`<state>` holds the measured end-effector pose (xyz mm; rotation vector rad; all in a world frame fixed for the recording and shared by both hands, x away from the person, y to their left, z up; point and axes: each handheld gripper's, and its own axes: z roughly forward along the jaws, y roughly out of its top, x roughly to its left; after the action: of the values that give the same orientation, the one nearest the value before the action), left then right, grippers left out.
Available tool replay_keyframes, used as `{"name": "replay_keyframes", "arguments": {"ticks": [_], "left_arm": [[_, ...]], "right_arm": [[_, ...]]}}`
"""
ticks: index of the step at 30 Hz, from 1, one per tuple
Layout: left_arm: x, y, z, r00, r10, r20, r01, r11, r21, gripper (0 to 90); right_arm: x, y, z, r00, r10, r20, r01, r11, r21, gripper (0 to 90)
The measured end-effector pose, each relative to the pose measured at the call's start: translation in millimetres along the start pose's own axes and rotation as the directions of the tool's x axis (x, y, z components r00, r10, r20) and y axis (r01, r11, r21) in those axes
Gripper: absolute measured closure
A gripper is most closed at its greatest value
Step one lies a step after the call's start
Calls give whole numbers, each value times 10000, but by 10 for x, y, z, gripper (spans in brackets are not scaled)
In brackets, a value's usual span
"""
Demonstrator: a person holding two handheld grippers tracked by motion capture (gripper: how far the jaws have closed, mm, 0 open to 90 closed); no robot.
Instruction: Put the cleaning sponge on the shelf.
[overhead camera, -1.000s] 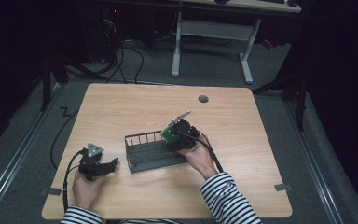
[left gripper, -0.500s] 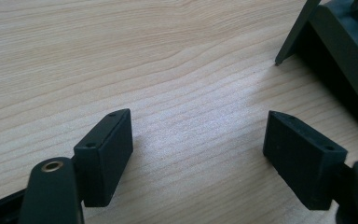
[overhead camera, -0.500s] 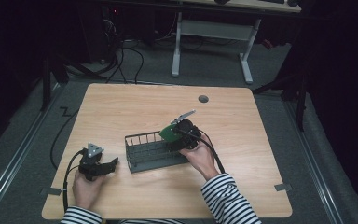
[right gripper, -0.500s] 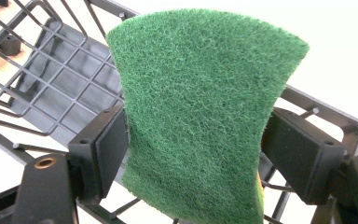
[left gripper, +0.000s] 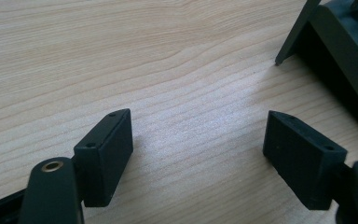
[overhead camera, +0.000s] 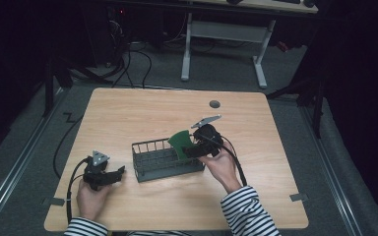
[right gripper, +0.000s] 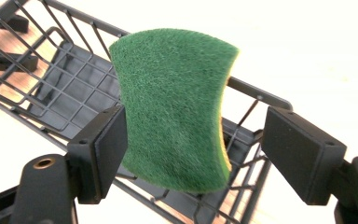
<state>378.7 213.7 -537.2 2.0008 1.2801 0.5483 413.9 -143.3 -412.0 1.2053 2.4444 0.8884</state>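
Sponge (overhead camera: 179, 141) at the right end of the wire basket (overhead camera: 163, 160), by the right gripper (overhead camera: 193, 149).
High view: left gripper (overhead camera: 112, 175) rests apart on the table (overhead camera: 142, 110), its jaws spread and empty. Right gripper view: jaws stand open, left touching the sponge, right clear; soft and light, probably best pinched across its narrow waist.
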Motion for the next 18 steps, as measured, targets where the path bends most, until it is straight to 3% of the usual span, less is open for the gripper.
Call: {"name": "replay_keyframes", "arguments": {"ticks": [18], "left_arm": [[-1, 2, 1, 10000, -7, 30, 7, 10000, -1, 248]], "right_arm": [[-273, -198, -388, 9987, 458, 229, -443, 9970, -636, 276]]}}
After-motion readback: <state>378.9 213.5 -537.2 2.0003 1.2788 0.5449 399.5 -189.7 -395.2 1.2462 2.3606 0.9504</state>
